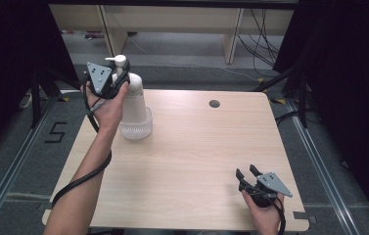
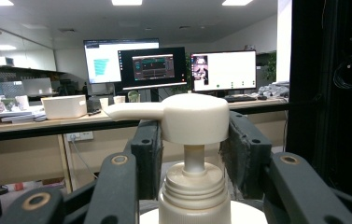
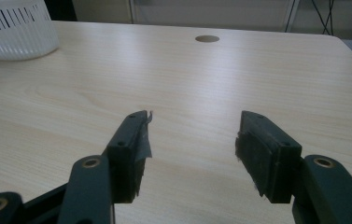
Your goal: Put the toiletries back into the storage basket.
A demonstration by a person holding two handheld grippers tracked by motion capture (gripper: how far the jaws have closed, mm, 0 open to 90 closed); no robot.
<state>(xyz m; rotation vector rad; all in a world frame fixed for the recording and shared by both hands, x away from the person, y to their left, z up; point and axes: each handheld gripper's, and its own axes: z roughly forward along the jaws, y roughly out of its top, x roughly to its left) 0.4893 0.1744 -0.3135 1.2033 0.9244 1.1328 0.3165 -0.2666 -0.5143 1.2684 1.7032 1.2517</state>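
Your right claw (image 1: 246, 173) rests released at the 5 o'clock corner of the bench (image 1: 196, 161), nothing between its jaws. Your left claw (image 1: 118, 68) is clenched on the pump head (image 2: 194, 117) of the soap bottle (image 1: 134, 105), standing at 10 o'clock. Expect slick, stiff plastic with sloshing weight low down; the pump may sink, so grip the neck (image 2: 194, 186) instead

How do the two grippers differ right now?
The left gripper is raised at the pump bottle, its jaws either side of the pump head; the right gripper sits low over the table with nothing between its jaws. The left's jaws look set against the head; the right's stand wide open. Both are black, hand-held and carry a grey plate.
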